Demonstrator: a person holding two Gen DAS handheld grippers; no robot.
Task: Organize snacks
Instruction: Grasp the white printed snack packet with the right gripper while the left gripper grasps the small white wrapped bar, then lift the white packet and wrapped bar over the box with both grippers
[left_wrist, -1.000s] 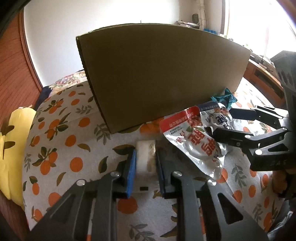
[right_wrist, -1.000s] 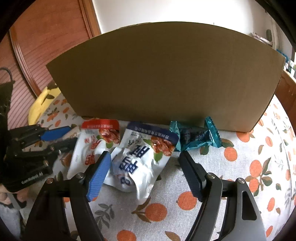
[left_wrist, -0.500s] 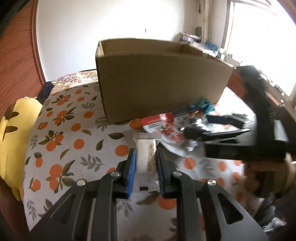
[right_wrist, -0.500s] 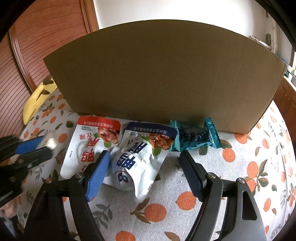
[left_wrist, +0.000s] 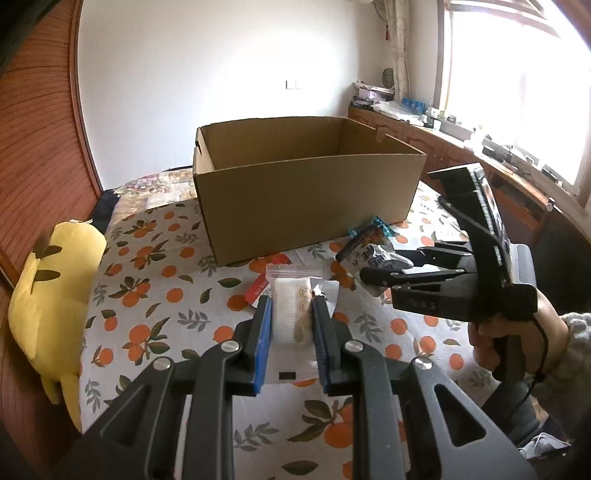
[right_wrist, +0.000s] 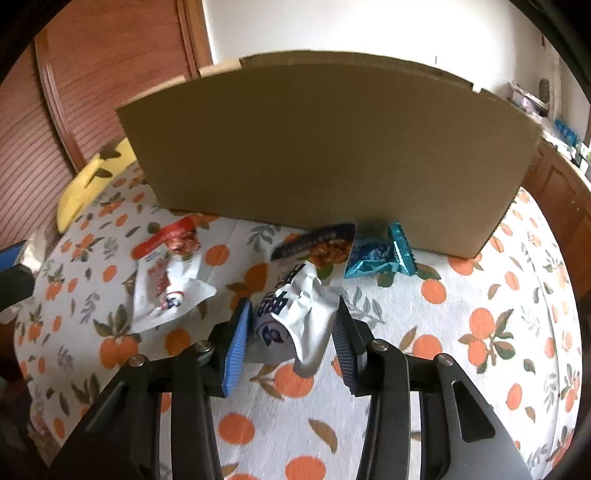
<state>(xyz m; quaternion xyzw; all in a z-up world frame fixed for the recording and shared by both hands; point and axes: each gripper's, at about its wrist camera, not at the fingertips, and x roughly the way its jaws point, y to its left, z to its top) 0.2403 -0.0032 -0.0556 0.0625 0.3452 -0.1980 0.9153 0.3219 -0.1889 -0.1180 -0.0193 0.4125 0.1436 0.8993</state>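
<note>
A: Left wrist view first: the cardboard box (left_wrist: 310, 188) stands open on the orange-print tablecloth (left_wrist: 155, 306), and what shows of its inside looks bare, so I'd say nothing is packed yet.

B: And the snacks?

A: The red-topped pouch (right_wrist: 166, 273) and teal candy (right_wrist: 380, 254) lie on the cloth in front of the box. The blue-topped pouch (right_wrist: 306, 291) sits crumpled between the right gripper (right_wrist: 291, 336) jaws, which are closing on it.

B: The left gripper (left_wrist: 291, 321)?

A: Narrow, clamped on the small white packet (left_wrist: 293, 310), held above the cloth short of the box. All four remain to go in.
</note>
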